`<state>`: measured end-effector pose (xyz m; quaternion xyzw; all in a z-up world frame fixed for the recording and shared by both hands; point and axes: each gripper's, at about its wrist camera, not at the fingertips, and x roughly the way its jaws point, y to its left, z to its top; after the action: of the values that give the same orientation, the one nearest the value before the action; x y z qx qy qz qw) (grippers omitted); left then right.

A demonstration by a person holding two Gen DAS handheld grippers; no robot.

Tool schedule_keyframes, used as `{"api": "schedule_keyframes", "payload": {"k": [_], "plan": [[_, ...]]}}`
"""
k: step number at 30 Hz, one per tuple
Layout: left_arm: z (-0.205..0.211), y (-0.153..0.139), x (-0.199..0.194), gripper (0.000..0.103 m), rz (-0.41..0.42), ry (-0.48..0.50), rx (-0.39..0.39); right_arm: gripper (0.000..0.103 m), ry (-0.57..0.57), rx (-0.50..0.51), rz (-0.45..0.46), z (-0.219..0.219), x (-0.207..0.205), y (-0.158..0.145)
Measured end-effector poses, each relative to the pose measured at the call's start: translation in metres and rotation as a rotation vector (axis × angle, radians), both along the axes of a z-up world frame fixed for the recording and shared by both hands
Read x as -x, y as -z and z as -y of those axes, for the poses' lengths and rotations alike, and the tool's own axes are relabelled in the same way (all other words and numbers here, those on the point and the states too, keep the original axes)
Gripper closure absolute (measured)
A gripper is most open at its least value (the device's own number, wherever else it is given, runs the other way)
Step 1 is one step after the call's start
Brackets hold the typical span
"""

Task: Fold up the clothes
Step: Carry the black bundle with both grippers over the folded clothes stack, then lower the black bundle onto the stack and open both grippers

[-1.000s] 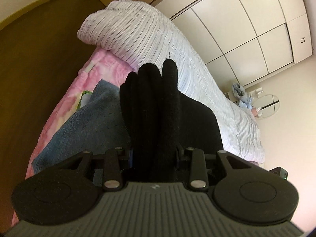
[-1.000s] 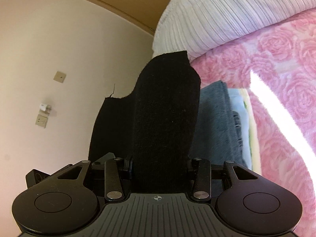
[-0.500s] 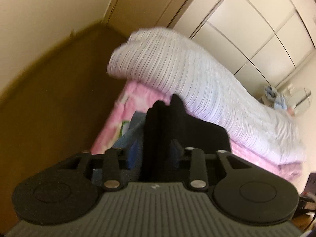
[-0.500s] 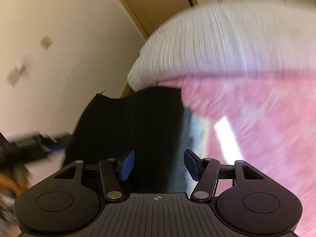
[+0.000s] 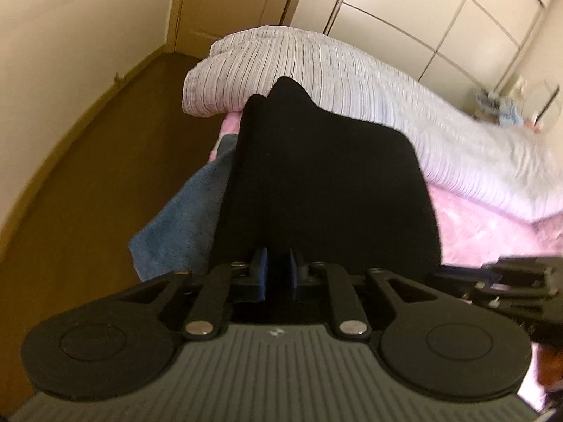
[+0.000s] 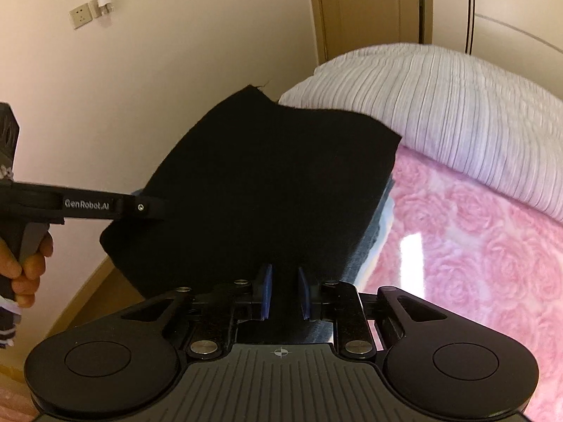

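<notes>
A black garment [image 5: 327,183] hangs folded over the bed's edge; it fills the middle of the right wrist view [image 6: 267,190] too. My left gripper [image 5: 278,270] is shut on its near edge, blue pads pinching the cloth. My right gripper [image 6: 284,292] is shut on the same edge further along. The left gripper also shows from the side in the right wrist view [image 6: 105,207], and the right gripper shows at the right edge of the left wrist view [image 5: 506,281]. A blue towel [image 5: 183,225] lies under the black garment.
A pink rose-patterned blanket [image 6: 475,246] covers the bed. A striped white duvet [image 5: 369,105] is bunched along the far side. Brown floor [image 5: 88,193] lies to the left, white wardrobe doors [image 5: 440,17] stand behind, and a beige wall with sockets [image 6: 82,17] is at left.
Both grippers have tilted up and drawn back; the black garment, bunched upright between the fingers before, now spreads out wide and flat. Each gripper has come into the other's view.
</notes>
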<state>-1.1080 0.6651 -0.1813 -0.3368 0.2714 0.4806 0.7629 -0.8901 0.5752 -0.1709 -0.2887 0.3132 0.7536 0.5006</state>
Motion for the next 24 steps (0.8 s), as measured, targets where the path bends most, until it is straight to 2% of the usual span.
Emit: {"api": "schedule_keyframes", "payload": {"k": [4,6,8,10,15,17,18,24], "plan": [[-0.004,-0.011,0.003,0.091,0.007,-0.006,0.035,0.082,-0.001,0.016,-0.003,-0.004,-0.001,-0.005],[-0.003,-0.03,-0.002,0.091,-0.012,0.011,0.017,0.082,0.006,0.037,-0.026,-0.004,-0.008,-0.018],[-0.01,-0.043,-0.009,0.091,-0.025,0.033,-0.015,0.082,0.042,0.02,-0.07,-0.009,-0.024,-0.033],[-0.025,-0.049,-0.017,0.09,-0.021,0.054,-0.037,0.082,0.083,-0.002,-0.071,-0.022,-0.036,-0.04],[-0.063,-0.032,-0.028,0.09,-0.037,0.079,-0.026,0.082,0.133,0.016,-0.033,-0.055,-0.041,-0.025],[-0.076,-0.023,-0.031,0.095,-0.046,0.086,-0.016,0.082,0.141,0.014,-0.032,-0.057,-0.037,-0.018],[-0.083,-0.018,-0.032,0.101,-0.05,0.09,-0.011,0.082,0.15,0.018,-0.028,-0.057,-0.035,-0.016],[-0.107,-0.001,-0.03,0.1,-0.024,0.089,0.013,0.082,0.196,0.06,0.026,-0.068,-0.028,-0.004]]}}
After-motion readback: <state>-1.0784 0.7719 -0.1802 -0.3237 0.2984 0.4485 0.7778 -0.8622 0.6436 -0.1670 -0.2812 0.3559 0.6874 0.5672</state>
